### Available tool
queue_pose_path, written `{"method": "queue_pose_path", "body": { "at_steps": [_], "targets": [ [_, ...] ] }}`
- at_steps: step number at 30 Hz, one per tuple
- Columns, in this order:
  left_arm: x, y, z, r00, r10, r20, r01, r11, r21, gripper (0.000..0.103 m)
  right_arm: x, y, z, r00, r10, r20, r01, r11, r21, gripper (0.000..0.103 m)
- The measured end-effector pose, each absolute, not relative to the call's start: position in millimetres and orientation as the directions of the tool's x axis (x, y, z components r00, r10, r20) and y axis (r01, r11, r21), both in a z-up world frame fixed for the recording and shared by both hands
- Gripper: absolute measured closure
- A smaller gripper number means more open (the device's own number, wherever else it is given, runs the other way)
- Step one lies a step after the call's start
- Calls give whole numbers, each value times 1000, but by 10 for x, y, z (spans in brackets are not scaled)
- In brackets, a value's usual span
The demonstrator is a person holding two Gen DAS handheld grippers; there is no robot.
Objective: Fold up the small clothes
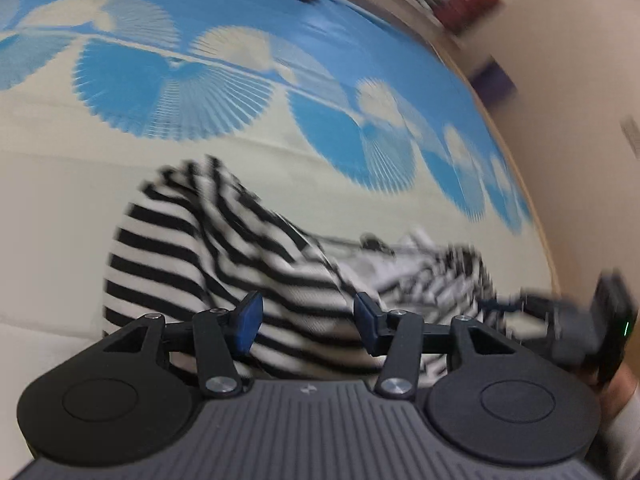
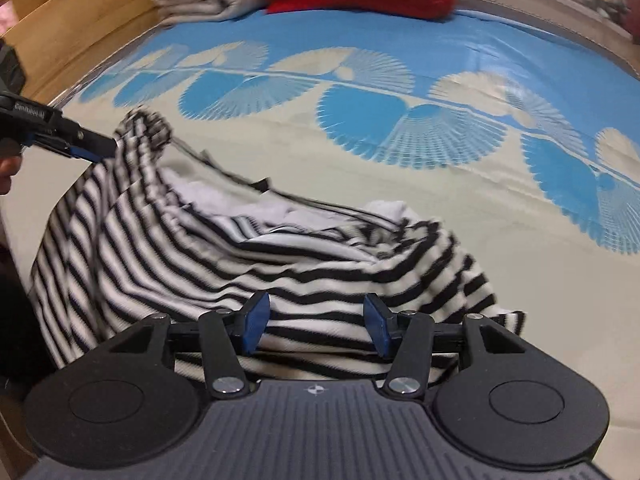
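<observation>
Striped black-and-white knit garment (image 2: 256,264), lying rumpled on the bed (image 2: 400,184) with its blue fan-print sheet. Soft, light, limp (likely to sag and bunch); best taken at hem or shoulder edges. Left gripper (image 1: 308,322) and right gripper (image 2: 316,326): jaws parted over the cloth, gripping nothing. Motion blur hides sleeves and neckline; near edge cut off.

Both my grippers look the same: the left gripper (image 1: 308,324) and right gripper (image 2: 316,326) have blue pads (image 2: 256,322) on black linkage arms, silver screws (image 2: 227,385) behind the jaws, round black discs on either side and a ribbed grey body (image 2: 316,432) with a small emblem behind them.
</observation>
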State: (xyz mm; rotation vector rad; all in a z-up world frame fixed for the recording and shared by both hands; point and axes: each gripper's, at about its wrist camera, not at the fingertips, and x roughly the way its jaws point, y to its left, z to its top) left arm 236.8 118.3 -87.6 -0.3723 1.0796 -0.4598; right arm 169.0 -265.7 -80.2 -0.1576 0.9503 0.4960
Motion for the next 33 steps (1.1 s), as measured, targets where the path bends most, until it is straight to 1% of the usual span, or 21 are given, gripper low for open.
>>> {"method": "queue_pose_path", "body": {
  "at_steps": [4, 5, 6, 7, 8, 9, 12, 16, 17, 19, 20, 21, 22, 23, 25, 26, 27, 28, 29, 31, 33],
  "targets": [
    [2304, 968, -935, 360, -523, -773, 244, 852, -463, 49, 1672, -2541, -875, 453, 337, -826, -504, 860, 74, 50],
    [2300, 911, -953, 364, -501, -785, 254, 864, -434, 55, 1657, -2489, -897, 456, 309, -835, -510, 859, 39, 58],
    [2315, 878, -967, 371, -478, -796, 259, 876, -406, 68, 1658, -2452, -933, 463, 276, -842, -514, 858, -1, 87],
    [2319, 849, -979, 381, -453, -806, 259, 889, -377, 76, 1662, -2441, -958, 462, 252, -850, -515, 857, -26, 103],
    [2344, 836, -982, 387, -440, -810, 255, 896, -365, 90, 1664, -2462, -947, 467, 254, -847, -508, 861, -21, 103],
    [2351, 852, -980, 394, -432, -812, 251, 900, -357, 96, 1658, -2494, -903, 481, 272, -834, -503, 864, -9, 103],
    [2356, 955, -929, 421, -444, -791, 236, 896, -377, 99, 1688, -2711, -667, 564, 337, -754, -442, 894, 69, 103],
    [2352, 1047, -820, 445, -478, -757, 235, 878, -417, 99, 1765, -3110, -419, 699, 325, -637, -287, 943, 166, 103],
    [2359, 1044, -823, 437, -481, -760, 238, 877, -418, 99, 1799, -3164, -425, 699, 316, -642, -266, 948, 177, 102],
    [2370, 1023, -847, 424, -474, -772, 242, 881, -407, 98, 1890, -3176, -542, 636, 308, -707, -250, 950, 189, 96],
    [2381, 1018, -861, 417, -471, -777, 239, 882, -407, 98, 1923, -3134, -603, 615, 271, -741, -236, 959, 155, 79],
    [2386, 1025, -865, 413, -470, -780, 236, 882, -407, 97, 1942, -3079, -656, 602, 226, -765, -222, 969, 112, 56],
    [2392, 1029, -871, 413, -470, -780, 233, 883, -408, 97, 1955, -3024, -702, 597, 204, -776, -227, 971, 81, 49],
    [2395, 1035, -872, 413, -471, -779, 232, 882, -410, 97, 1969, -2975, -748, 590, 194, -784, -235, 970, 64, 47],
    [2398, 1042, -871, 413, -474, -778, 231, 880, -414, 97, 2036, -2902, -843, 566, 173, -806, -233, 971, 45, 47],
    [2395, 1039, -873, 413, -472, -778, 231, 881, -412, 97, 2061, -2873, -883, 555, 157, -817, -233, 972, 29, 51],
    [2390, 1032, -876, 413, -469, -781, 233, 883, -407, 97, 2066, -2857, -905, 551, 151, -821, -233, 972, 22, 77],
    [2384, 1021, -881, 412, -461, -786, 235, 887, -398, 97, 2078, -2854, -914, 544, 159, -824, -234, 972, 33, 90],
    [2376, 1012, -885, 412, -453, -791, 239, 891, -386, 97, 2078, -2873, -895, 552, 165, -818, -222, 974, 47, 97],
    [2361, 1005, -883, 415, -444, -794, 249, 895, -371, 98, 2065, -2958, -803, 590, 185, -786, -203, 976, 77, 99],
    [2351, 1022, -854, 425, -459, -781, 262, 888, -379, 100, 2034, -3131, -643, 662, 209, -720, -137, 978, 158, 100]
  ]
}}
